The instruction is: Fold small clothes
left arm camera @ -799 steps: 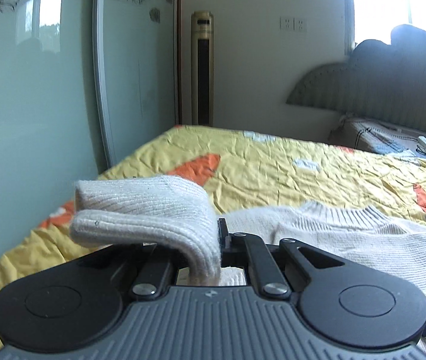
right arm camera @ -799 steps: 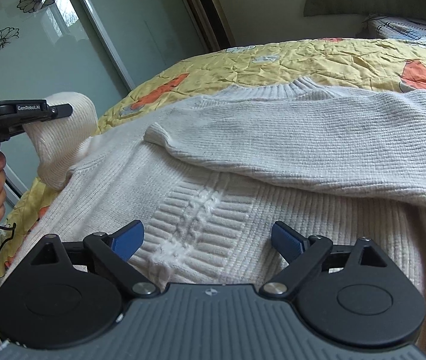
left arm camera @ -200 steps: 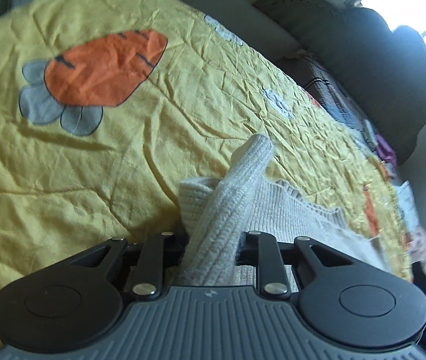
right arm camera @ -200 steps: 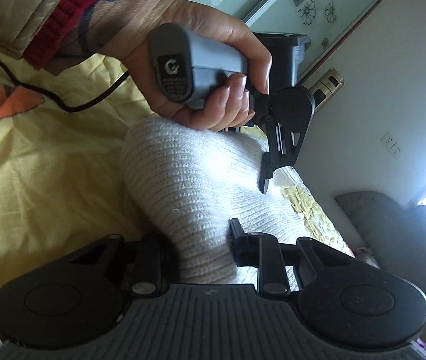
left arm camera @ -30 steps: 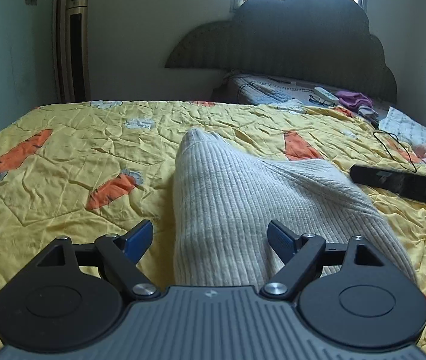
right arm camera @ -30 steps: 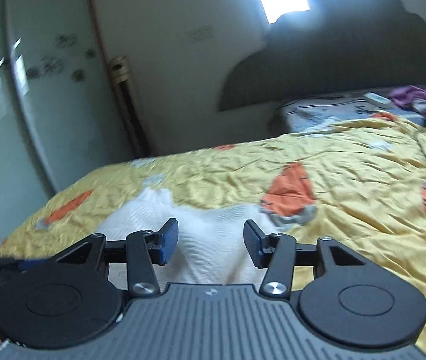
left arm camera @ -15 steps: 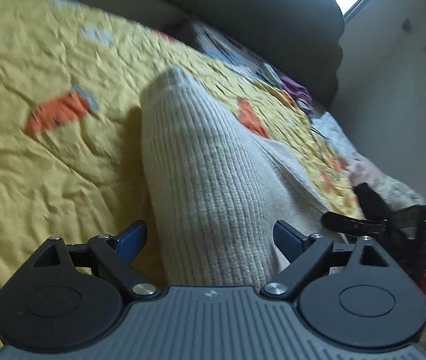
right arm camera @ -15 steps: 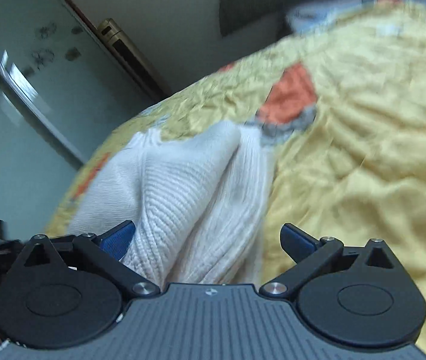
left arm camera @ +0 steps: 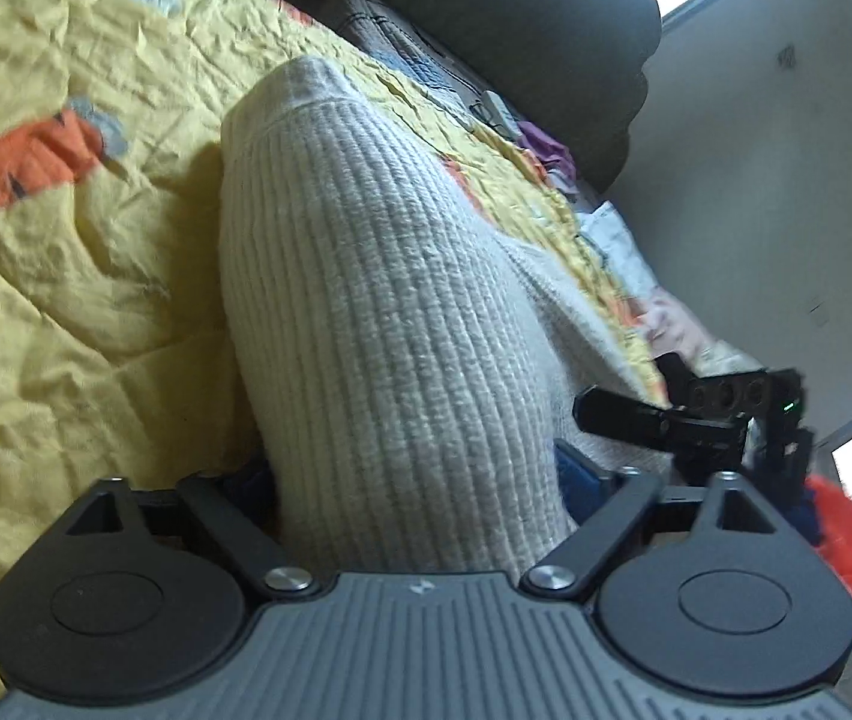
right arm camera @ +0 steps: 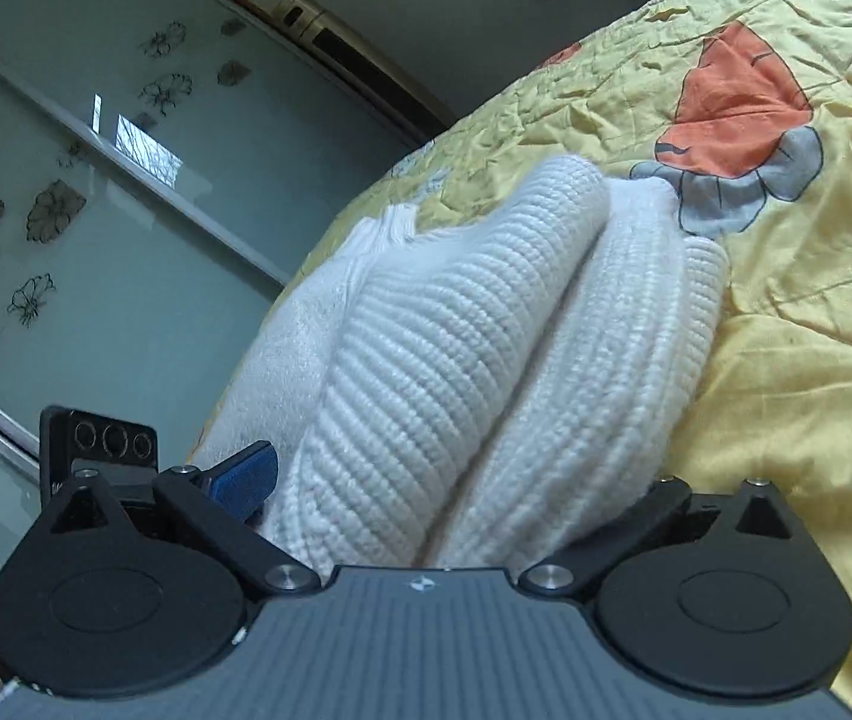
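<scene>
A cream ribbed sweater (left arm camera: 378, 276), folded into a thick bundle, lies on the yellow bed cover (left arm camera: 66, 300). My left gripper (left arm camera: 414, 474) straddles one end of it. Its jaws are closing, and the blue pads sit right at the bundle's two sides without visibly squeezing it. My right gripper (right arm camera: 456, 480) straddles the other end of the sweater (right arm camera: 474, 330). Those jaws stand very wide and are just starting to close. The left pad (right arm camera: 246, 474) is beside the knit and the right one is hidden under it. Each view shows the other tool's black body (left arm camera: 720, 402) (right arm camera: 102, 444).
The bed cover (right arm camera: 786, 360) has orange carrot prints. A dark padded headboard (left arm camera: 516, 18) and small loose items (left arm camera: 540, 144) are at the bed's far end. Frosted glass wardrobe doors (right arm camera: 96, 180) run along one side. Something red (left arm camera: 846, 534) shows at the left view's right edge.
Both grippers have tipped downward and closed in on the sweater, which now fills both gaps. The right jaws went from narrow to wide. The left jaws drew in slightly.
</scene>
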The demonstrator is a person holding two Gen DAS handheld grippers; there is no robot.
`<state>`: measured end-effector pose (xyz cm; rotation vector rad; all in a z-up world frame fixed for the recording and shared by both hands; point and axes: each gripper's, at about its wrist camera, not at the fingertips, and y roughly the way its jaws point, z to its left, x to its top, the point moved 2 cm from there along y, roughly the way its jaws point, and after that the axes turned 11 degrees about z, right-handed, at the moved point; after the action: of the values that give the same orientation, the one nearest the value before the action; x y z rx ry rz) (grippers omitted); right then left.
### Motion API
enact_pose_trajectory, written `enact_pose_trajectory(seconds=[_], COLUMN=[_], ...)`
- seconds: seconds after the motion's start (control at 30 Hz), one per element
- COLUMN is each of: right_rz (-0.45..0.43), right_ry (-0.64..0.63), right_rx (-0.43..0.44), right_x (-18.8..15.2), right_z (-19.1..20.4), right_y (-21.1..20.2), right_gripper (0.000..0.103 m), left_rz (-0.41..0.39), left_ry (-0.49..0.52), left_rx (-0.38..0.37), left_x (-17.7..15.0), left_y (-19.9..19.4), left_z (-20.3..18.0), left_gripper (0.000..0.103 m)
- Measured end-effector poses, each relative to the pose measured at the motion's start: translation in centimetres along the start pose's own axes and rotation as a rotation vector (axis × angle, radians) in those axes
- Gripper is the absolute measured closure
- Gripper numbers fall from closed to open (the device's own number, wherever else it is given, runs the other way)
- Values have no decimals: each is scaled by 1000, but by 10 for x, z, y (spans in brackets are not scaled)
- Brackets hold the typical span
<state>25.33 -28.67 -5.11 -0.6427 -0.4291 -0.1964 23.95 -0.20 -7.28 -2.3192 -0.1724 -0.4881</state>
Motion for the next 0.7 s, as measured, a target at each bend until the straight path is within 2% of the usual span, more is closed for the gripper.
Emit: enact_pose_trajectory(seconds=[0.1, 0.13, 0.23, 0.37, 0.5, 0.63, 0.7], right_rz=[-24, -35, -66, -83, -101, -63, -27], right_ry=[11, 27, 40, 7, -49, -63, -33], right_rx=[-20, -25, -28, -24, -11, -101, -159], right_x=[-7, -8, -8, -2, 14, 28, 32], right_z=[3, 4, 10, 29, 50, 56, 50], right_y=[-4, -6, -11, -9, 7, 42, 59], right_gripper=[16, 24, 34, 39, 41, 40, 40], left_rz=[-29, -41, -76, -150, -216, -186, -145], left_ry=[40, 52, 90, 135, 143, 104, 51], left_rx=[39, 53, 100, 154, 206, 290, 300], left_x=[-4, -6, -10, -15, -9, 2, 5], left_y=[-4, -5, -10, -33, -62, -64, -55], left_z=[-10, -14, -24, -33, -29, -12, 5], left_gripper=[35, 38, 43, 45, 44, 43, 40])
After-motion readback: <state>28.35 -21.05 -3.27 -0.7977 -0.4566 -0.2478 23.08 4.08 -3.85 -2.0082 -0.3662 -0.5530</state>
